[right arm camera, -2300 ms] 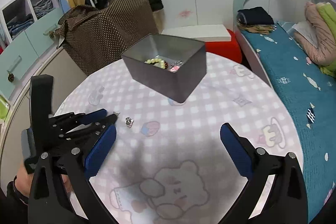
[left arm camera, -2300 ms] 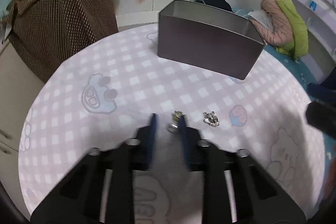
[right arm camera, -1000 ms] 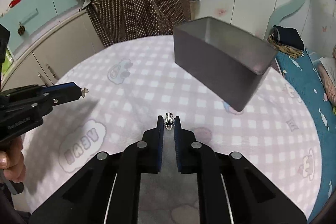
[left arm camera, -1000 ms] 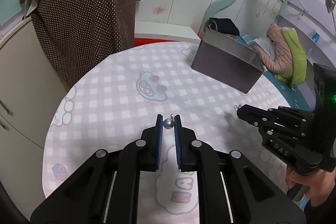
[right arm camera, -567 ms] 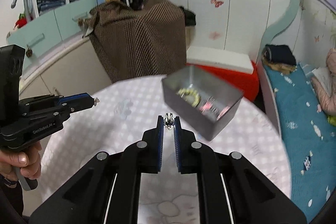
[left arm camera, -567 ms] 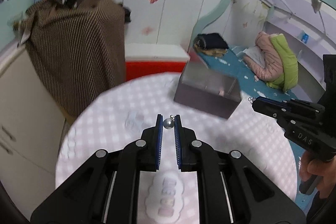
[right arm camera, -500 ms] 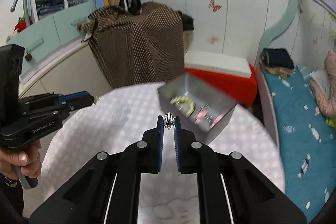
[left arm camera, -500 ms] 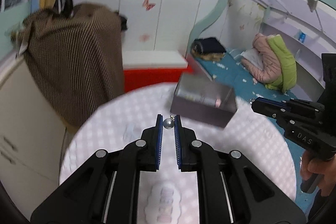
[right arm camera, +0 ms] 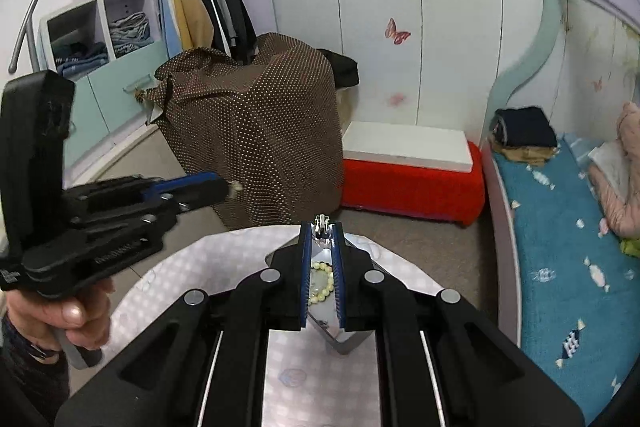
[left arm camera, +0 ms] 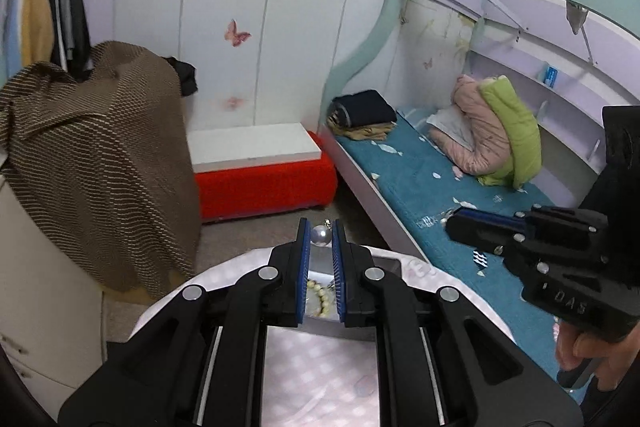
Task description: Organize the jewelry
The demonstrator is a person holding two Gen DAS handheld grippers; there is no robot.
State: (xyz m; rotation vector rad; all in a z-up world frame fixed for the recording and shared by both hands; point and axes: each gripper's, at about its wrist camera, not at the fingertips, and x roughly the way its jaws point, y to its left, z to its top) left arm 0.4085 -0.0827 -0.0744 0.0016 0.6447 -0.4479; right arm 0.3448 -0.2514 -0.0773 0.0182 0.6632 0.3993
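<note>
A: Holding what, in the left tongs (left arm camera: 320, 235)?

B: Pinching a round pearl piece (left arm camera: 321, 234) right at the tips. Squeezed narrow, with only the pearl in the gap.

A: And in the right tongs (right arm camera: 321, 227)?

B: Same kind of pinch. Gripping a little silver piece (right arm camera: 321, 224) at the very tips, poking up a bit past the blue pads.

A: Up in the air, or down on the tabletop (right arm camera: 180, 267)?

B: Up in the air, both. Held above the round tabletop with the pink and white checks, tipped downward.

A: Where to look for the metal box (right arm camera: 340, 341)?

B: Just under the tips, toward 6 o'clock from each small piece. Standing on the tabletop, open at the top, mostly hidden behind the black fingers.

A: Anything inside?

B: Yes, a bead bracelet (right arm camera: 322, 285) lying on the bottom, showing through the slit between the pads. Pale beads in a ring.

A: From the left camera, where to find the other tongs?

B: Out at 3 o'clock, gripped by the right hand (left arm camera: 580, 351) down at 4 o'clock.

A: And from the right camera?

B: Over at 9 o'clock, gripped by the left hand (right arm camera: 68, 315) at 8 o'clock. Well apart from the right tongs, not touching.
</note>
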